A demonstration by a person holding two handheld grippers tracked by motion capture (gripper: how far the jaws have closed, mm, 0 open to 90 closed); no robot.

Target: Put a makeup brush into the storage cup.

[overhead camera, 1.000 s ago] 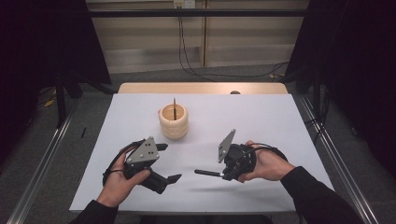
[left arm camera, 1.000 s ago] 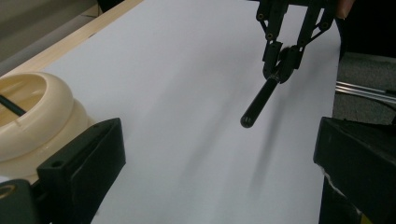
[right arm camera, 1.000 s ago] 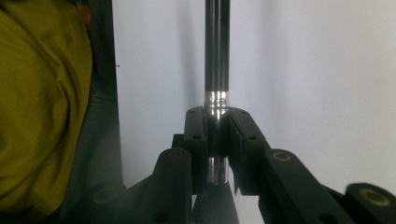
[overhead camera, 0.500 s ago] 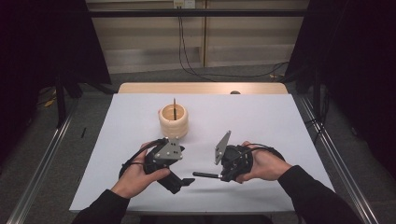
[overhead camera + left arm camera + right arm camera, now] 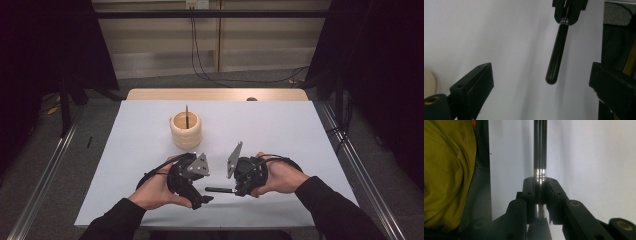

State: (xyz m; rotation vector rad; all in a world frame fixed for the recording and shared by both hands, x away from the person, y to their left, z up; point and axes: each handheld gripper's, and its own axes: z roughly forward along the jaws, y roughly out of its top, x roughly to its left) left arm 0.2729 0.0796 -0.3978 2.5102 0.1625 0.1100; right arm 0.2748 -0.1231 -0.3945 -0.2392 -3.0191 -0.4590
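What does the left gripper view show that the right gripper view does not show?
Left gripper view alone: the black handle's rounded free end, hanging between the left gripper's wide-open jaws, and a pale wooden edge at the left. Right gripper view alone: the right gripper from behind, its jaws clamped on the silver ferrule, and yellow-green cloth. Both: the black handle and the white table.

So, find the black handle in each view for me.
High view: the handle lies level, low centre, between the two grippers.
Left gripper view: it hangs from top right, rounded end free.
Right gripper view: it runs up from the shut fingers.
Shared landmark: the white table.
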